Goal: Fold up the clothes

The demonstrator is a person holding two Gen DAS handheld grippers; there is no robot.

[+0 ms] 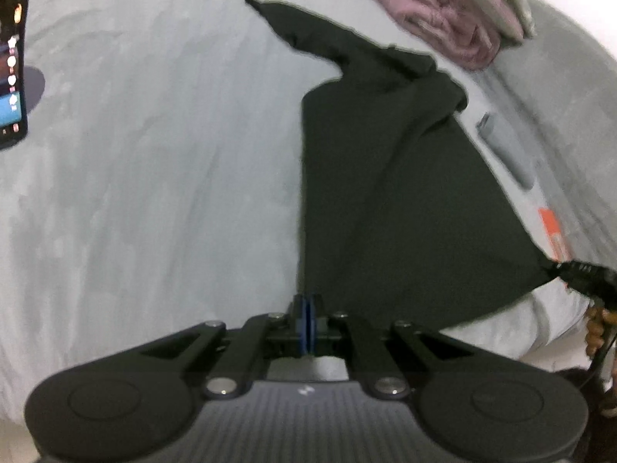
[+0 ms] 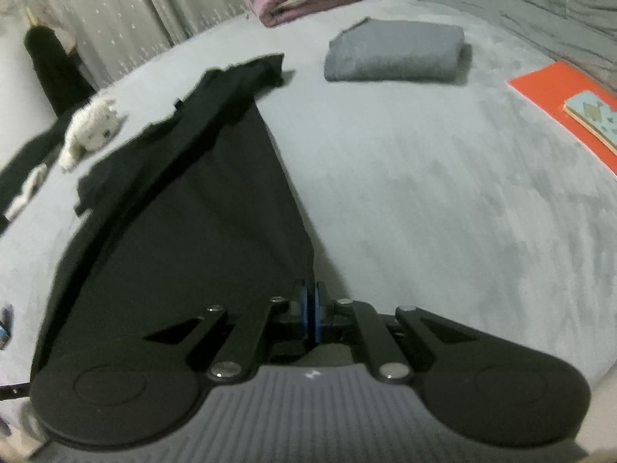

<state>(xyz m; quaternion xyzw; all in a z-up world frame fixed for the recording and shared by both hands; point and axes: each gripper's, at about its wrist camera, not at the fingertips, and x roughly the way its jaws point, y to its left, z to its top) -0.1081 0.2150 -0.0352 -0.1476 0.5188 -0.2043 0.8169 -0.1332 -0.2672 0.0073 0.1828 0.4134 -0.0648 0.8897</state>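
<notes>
Garment: while its near edge is pinched at both corners, the dark garment [image 1: 389,177] is seen stretched out over the grey bedspread [image 1: 154,154], its far end with a sleeve trailing away toward the pink blanket [image 1: 443,27].
Left gripper: the left gripper [image 1: 307,308] is pressed together on the garment's near left corner; cloth is seen running forward and to the right from the pads.
Right gripper: the right gripper [image 2: 311,301] is likewise clamped on the opposite near corner; in the left view its black tip [image 1: 578,270] is seen at the cloth's right-hand point.
Long axis: the garment's length is judged to run straight away from both pairs of fingers, with the hem held taut between them.
Nearer hand: neither is judged nearer; each is at its own corner.
Coming move: a fold is judged to call for the held edge to be carried forward along that axis, toward the far end.
Surroundings: a folded grey item [image 2: 393,54], an orange book [image 2: 559,96] and a white plush toy [image 2: 92,127] are seen well apart from the path.
Risk: the bunched sleeve may be folded in crooked.
</notes>
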